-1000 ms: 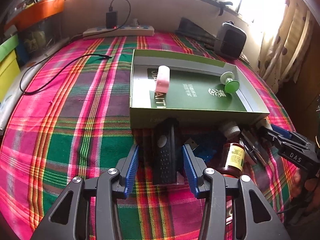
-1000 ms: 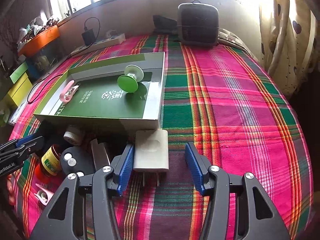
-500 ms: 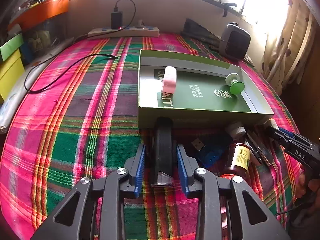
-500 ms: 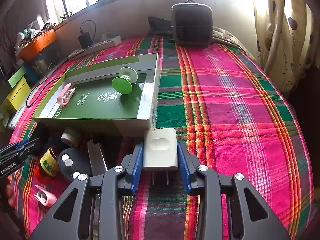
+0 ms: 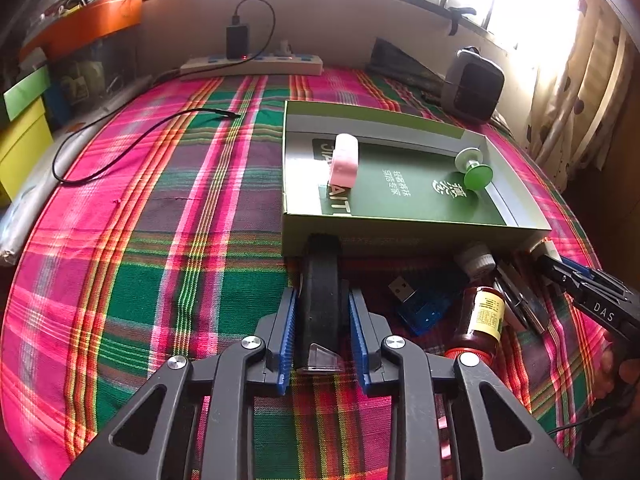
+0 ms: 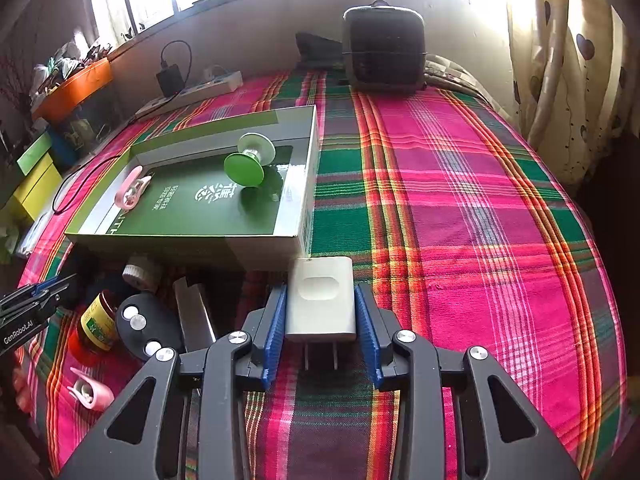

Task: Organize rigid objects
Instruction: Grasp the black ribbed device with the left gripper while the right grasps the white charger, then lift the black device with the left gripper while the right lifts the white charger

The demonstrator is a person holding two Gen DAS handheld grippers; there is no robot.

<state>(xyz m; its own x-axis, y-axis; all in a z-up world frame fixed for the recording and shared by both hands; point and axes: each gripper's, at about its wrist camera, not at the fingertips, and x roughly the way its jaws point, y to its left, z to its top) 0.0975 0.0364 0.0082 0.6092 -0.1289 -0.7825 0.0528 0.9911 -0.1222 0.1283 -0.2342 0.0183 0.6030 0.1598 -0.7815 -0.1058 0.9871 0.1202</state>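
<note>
With the left tool (image 5: 323,330) closing on the black remote (image 5: 320,292) and the right tool (image 6: 320,330) clamped on the white charger (image 6: 321,300), both are being held near the green box (image 5: 400,236), whose near wall risks being clipped on lifting.

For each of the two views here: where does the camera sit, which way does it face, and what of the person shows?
Left wrist: on the left gripper, angled down at a black device clamped between its fingers; a hand shows at the right edge.
Right wrist: on the right gripper, angled down at a white charger it clamps; no body part clearly visible.
Shared: the green box, plaid cloth.
</note>
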